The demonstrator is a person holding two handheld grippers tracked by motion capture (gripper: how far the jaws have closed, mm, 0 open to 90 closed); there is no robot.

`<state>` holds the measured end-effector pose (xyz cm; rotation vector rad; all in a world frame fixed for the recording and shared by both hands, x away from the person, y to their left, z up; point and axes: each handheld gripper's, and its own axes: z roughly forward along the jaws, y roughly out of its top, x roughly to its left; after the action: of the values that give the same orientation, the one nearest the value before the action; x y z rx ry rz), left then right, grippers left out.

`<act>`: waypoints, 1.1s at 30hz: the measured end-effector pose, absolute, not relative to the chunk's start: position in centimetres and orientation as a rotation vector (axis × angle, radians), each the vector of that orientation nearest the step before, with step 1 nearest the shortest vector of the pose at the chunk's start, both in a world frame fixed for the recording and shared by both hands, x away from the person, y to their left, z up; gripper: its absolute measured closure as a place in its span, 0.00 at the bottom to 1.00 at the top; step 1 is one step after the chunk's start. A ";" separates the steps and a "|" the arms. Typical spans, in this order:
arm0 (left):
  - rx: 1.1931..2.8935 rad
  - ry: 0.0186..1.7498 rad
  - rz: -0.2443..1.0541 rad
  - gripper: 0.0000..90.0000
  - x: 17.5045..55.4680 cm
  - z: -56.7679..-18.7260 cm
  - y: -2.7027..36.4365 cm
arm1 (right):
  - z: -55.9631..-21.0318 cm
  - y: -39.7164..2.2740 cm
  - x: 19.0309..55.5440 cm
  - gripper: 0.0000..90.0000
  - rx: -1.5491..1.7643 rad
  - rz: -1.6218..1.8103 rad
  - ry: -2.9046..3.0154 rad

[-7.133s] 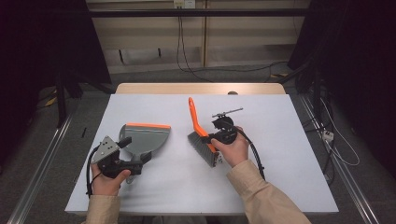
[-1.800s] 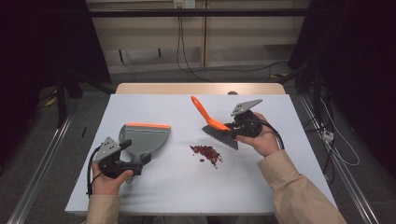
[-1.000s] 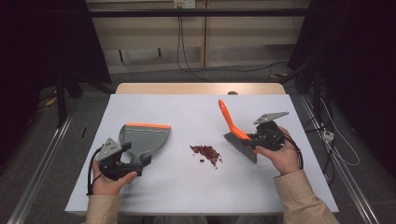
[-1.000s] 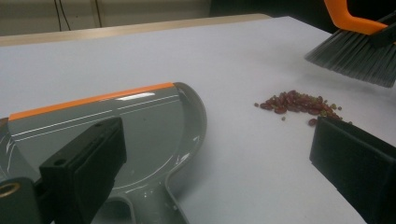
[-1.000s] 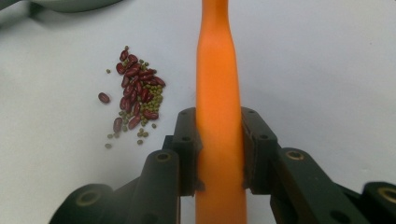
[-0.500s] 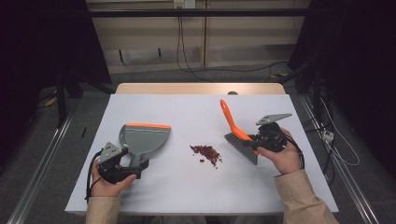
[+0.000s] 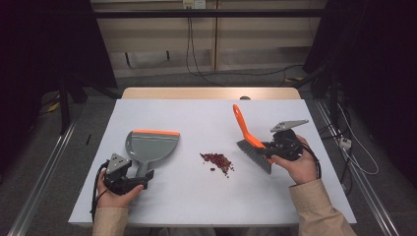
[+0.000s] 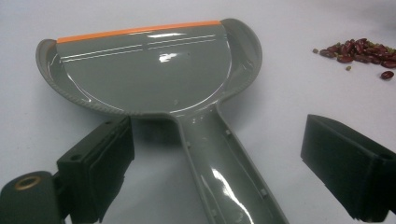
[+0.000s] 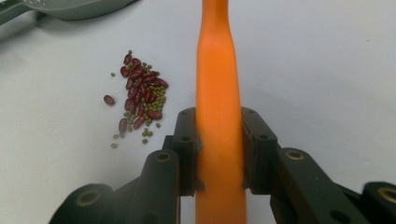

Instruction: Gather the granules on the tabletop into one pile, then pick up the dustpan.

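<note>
Across the white tabletop (image 7: 196,118), the left gripper (image 8: 219,158) – jaws spread, just narrowing around the glossy grey plastic dustpan's handle (image 8: 224,172) – readies a grip, while the right gripper (image 9: 218,149) pinches the orange-handled brush (image 9: 218,93).

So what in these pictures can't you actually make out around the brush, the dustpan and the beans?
- Brush: in the right gripper view the bristles lie below the frame edge, behind the right gripper.
- Dustpan: in the left gripper view the handle's end is cut off at the bottom edge, between the left gripper's open jaws.
- Beans: too small in the high view to tell the red from the green.
</note>
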<state>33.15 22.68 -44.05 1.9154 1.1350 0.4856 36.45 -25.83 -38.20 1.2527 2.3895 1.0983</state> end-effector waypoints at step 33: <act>1.944 1.183 0.473 0.45 33.8 -44.7 23.0 | -38.2 -26.4 36.5 0.79 1.248 1.142 2.375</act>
<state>33.77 23.01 -44.74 1.9437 1.1829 0.4725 36.46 -26.38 -38.16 1.2476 2.3753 1.1424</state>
